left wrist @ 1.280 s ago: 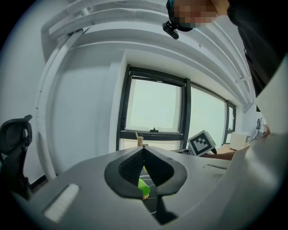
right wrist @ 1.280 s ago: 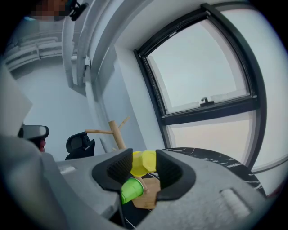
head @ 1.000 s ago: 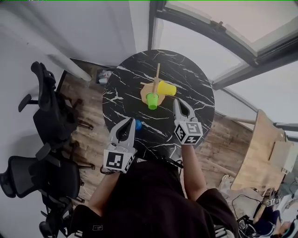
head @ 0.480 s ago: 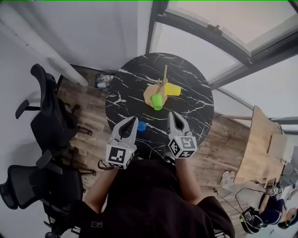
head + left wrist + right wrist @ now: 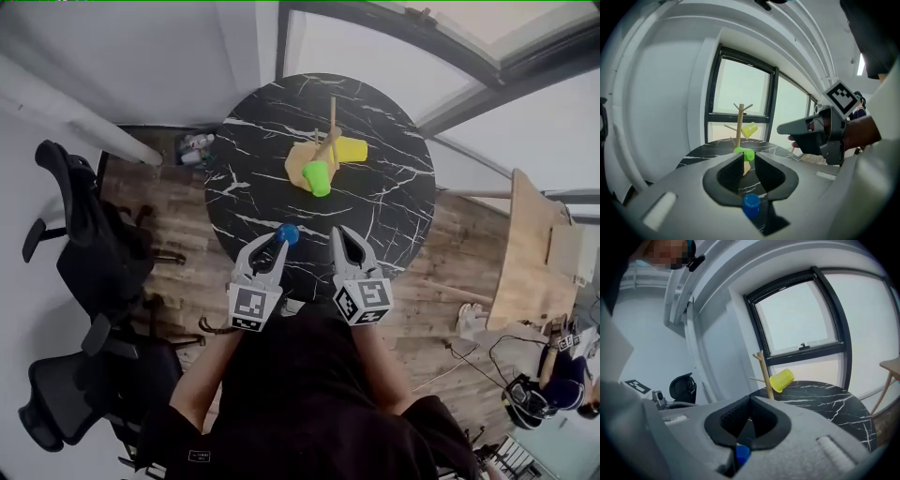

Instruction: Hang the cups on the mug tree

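Empty left gripper: widen just-parting jaws, straddle blue cup wall squarely before clamping; keep closed, empty right gripper clear of mug tree.

Table: black stone-look top with white veins, smooth, slight sheen. Mug tree: pale bare wood, matt, and the disc base looks the same. Yellow cup, green cup, blue cup: plain coloured plastic, smooth, semi-matt (no print visible). Floor: wood planks, worn, uneven tone. Chairs: black, matt, material unclear. Right gripper: matt grey plastic shell; pads black, ribbed, rubbery-looking.
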The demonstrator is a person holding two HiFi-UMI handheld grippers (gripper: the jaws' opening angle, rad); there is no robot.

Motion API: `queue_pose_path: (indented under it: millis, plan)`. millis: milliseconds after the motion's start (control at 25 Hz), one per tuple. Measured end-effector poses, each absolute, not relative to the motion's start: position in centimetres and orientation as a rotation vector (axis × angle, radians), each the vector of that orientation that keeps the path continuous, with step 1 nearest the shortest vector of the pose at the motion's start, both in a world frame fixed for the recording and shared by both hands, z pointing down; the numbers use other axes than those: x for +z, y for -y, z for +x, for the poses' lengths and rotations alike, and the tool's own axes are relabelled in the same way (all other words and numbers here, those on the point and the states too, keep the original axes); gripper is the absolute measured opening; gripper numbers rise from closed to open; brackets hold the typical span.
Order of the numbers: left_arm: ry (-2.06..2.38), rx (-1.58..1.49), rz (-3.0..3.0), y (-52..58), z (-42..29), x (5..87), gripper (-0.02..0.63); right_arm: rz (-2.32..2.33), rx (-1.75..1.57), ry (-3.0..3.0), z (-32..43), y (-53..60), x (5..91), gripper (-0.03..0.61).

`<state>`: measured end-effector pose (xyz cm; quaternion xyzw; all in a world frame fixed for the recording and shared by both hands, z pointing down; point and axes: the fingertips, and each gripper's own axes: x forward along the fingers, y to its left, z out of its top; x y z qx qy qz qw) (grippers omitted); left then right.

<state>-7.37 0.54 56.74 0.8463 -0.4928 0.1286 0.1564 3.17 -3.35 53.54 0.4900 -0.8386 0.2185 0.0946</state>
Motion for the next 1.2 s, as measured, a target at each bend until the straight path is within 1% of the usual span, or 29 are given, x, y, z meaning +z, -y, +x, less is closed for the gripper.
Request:
queue_pose_path:
  millis: [160,280,680,840,1080,1200]
  plan:
    - [1.355,0.453,2.424,-1.8,-7.0,60.0,0.102,1.461,0.660,2.481,2.4,1.7,54.0,0.000]
    - [1.320,0.508,2.414,-2.3,-6.7,62.5,0.157,1.463,0.660,2.485,1.8,1.0,54.2,0.000]
    - [1.269,0.711,2.359,-3.2,-5.1,70.8,0.230,1.531,0.670,2.447,2.3,-1.0,55.3,0.000]
    - [1.286,0.747,2.331,-2.7,-4.5,73.0,0.270,1.550,0.684,2.418,2.8,-1.6,56.3,0.000]
    - [1.293,0.761,2.288,-1.9,-3.9,75.0,0.284,1.570,0.717,2.390,3.2,-2.1,57.1,0.000]
    - [1.284,0.776,2.267,-1.9,-3.5,75.9,0.267,1.574,0.734,2.386,3.5,-2.3,57.4,0.000]
